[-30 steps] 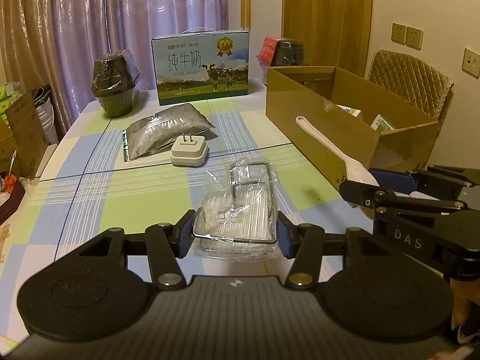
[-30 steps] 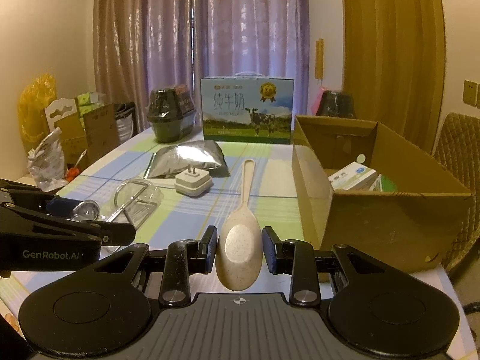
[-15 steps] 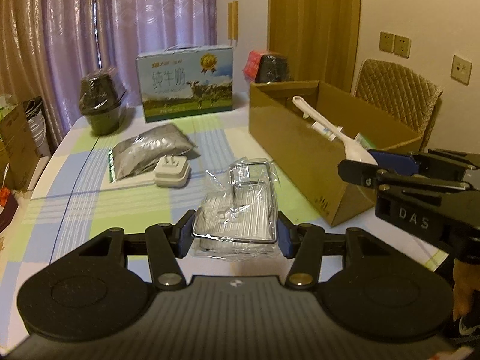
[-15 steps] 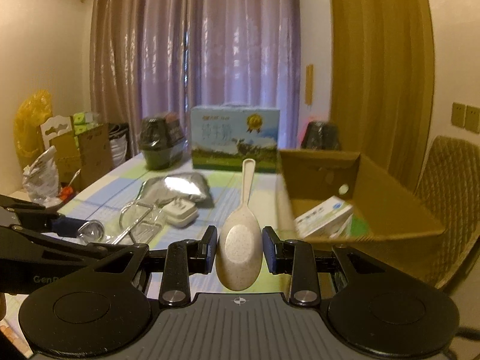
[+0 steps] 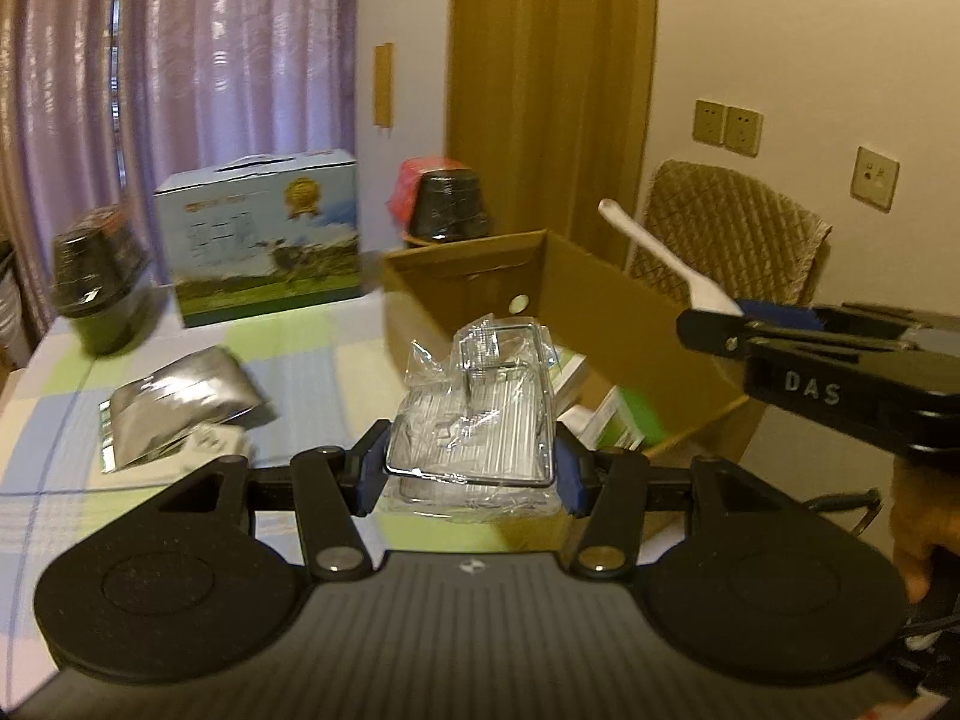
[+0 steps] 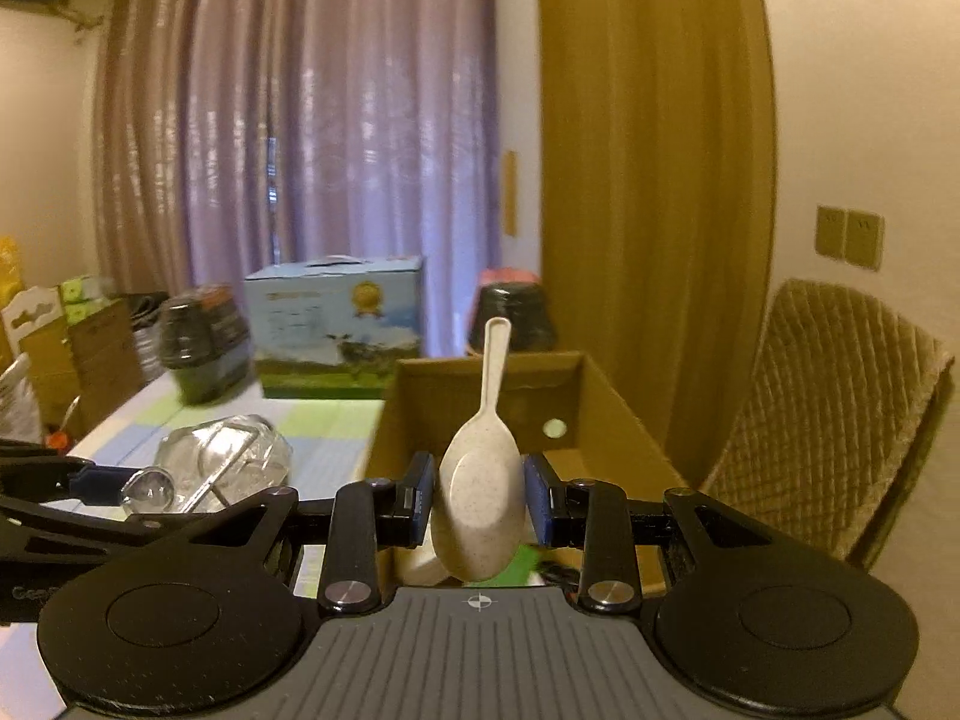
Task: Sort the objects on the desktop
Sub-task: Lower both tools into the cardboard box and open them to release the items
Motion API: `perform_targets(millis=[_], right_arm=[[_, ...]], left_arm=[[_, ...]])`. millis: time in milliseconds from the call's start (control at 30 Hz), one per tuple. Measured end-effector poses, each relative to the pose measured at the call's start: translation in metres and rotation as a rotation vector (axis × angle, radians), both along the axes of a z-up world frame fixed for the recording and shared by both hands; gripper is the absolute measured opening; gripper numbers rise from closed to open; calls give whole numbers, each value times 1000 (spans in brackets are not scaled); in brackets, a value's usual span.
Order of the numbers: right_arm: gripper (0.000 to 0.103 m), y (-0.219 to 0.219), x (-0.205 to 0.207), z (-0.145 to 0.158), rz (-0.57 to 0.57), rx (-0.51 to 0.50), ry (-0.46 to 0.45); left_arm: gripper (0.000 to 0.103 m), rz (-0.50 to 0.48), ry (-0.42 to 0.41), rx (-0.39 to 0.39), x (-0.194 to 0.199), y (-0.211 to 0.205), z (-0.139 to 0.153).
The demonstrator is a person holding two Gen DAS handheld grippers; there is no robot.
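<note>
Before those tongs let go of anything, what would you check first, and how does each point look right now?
1. Right tongs grip the rice spoon: ok, pads pinch its bowl from both sides.
2. Spoon over the cardboard box: ok, the open box lies directly behind and below it.
3. Left tongs grip the bagged wire rack: ok, clamped on both sides.
4. Rack over the box: cannot tell, it seems near the box's near left corner, but the picture is blurred.
5. Room inside the box: ok, some small packs lie on the floor with bare cardboard around.
6. The two tongs clear of each other: ok, a gap shows between them.
</note>
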State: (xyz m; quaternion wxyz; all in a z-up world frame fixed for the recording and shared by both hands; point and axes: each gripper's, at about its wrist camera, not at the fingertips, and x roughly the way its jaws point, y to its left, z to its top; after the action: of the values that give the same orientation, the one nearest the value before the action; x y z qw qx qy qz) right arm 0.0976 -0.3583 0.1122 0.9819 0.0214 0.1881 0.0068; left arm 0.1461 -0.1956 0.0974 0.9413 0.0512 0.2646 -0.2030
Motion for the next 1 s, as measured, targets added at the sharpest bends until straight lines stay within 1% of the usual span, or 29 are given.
perform_targets(millis=[100,233,467,800,867,900,1000], right_arm=[[29,-19,11,-1,-28,22,17],[29,-37,14,-3,-45,21,21],[29,-52,23,-12,-56,25,42],[29,-63,32,-20,-67,23,57],[29,-64,35,-20,-67,21,60],[29,-64,36,-21,-67,20,61],[29,-65,38,-20,-64,17,61]], left_arm=[[49,-19,2,-7,14,-18,1],[49,-45,2,0,27,-39,0],[49,-72,21,11,45,-64,-10],[49,-70,51,16,64,-76,-20],[52,-73,59,21,69,-78,-21],[54,-68,56,25,71,-77,-21],[55,-63,38,12,69,-71,-19]])
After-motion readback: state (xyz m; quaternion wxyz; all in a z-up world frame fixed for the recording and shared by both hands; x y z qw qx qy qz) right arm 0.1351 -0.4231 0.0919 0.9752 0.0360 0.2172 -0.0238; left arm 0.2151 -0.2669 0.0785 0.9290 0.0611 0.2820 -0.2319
